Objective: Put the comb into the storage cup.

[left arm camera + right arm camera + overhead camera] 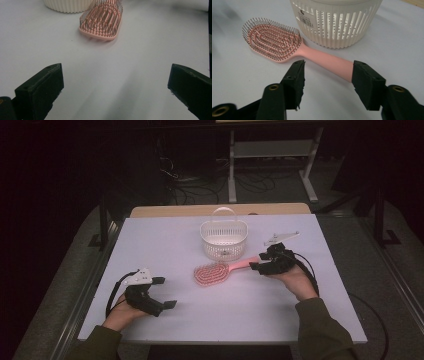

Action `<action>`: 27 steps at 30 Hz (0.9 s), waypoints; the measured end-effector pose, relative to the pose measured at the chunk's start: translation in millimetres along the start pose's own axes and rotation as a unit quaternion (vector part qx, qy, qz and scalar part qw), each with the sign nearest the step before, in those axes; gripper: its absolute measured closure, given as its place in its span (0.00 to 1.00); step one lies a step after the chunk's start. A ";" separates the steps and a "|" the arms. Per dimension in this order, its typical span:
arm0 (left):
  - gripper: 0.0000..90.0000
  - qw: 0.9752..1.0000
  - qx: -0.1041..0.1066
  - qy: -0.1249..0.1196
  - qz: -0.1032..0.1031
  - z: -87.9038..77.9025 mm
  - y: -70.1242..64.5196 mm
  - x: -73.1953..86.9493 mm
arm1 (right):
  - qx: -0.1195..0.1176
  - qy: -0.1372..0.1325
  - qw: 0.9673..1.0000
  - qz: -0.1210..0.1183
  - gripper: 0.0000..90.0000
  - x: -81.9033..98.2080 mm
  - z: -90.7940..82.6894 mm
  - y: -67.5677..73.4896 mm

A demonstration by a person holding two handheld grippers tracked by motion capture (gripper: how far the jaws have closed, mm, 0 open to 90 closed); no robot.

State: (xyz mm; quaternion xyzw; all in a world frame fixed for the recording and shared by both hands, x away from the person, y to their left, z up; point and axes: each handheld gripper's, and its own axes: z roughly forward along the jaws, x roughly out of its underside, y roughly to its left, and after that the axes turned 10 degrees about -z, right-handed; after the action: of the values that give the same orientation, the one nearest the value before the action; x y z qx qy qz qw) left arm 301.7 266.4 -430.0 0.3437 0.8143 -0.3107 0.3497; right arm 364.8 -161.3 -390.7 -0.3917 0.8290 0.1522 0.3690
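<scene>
A pink hairbrush (212, 273) lies bristles up in the middle of the white table (210, 320), its handle pointing right. My right gripper (259, 261) is at the handle's end. In the right gripper view the brush (275, 42) has its handle running between the half-spread jaws of this gripper (328, 77); the right jaw covers the handle's tip and the left jaw stands off it. My left gripper (166, 292) rests open near the front left. In its own view this gripper (115, 82) has bare table between wide jaws, and the brush (101, 21) lies ahead.
A white slatted basket (223, 240) with a hoop handle stands just behind the brush, close to its handle (337, 22); its lower wall (67, 6) also edges the left gripper view. Dark floor, cables and a table frame lie beyond the far edge.
</scene>
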 end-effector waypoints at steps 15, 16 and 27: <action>0.00 1.000 0.000 -0.001 -0.001 0.1 0.0 0.0 | 0.005 0.004 1.000 0.001 0.78 -6.2 2.0 -6.7; 0.00 1.000 0.000 0.000 -0.001 0.2 0.0 0.1 | 0.003 0.007 1.000 0.000 0.82 -7.6 3.2 -7.4; 0.00 1.000 0.001 -0.001 -0.001 -0.2 -0.1 0.6 | 0.004 0.013 1.000 -0.006 0.97 -15.6 17.9 -14.3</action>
State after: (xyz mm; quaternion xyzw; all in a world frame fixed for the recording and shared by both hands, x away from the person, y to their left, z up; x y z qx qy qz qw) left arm 301.2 266.7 -430.3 0.3428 0.8141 -0.3121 0.3498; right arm 391.0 -152.4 -391.0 -0.3968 0.8319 0.1416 0.3611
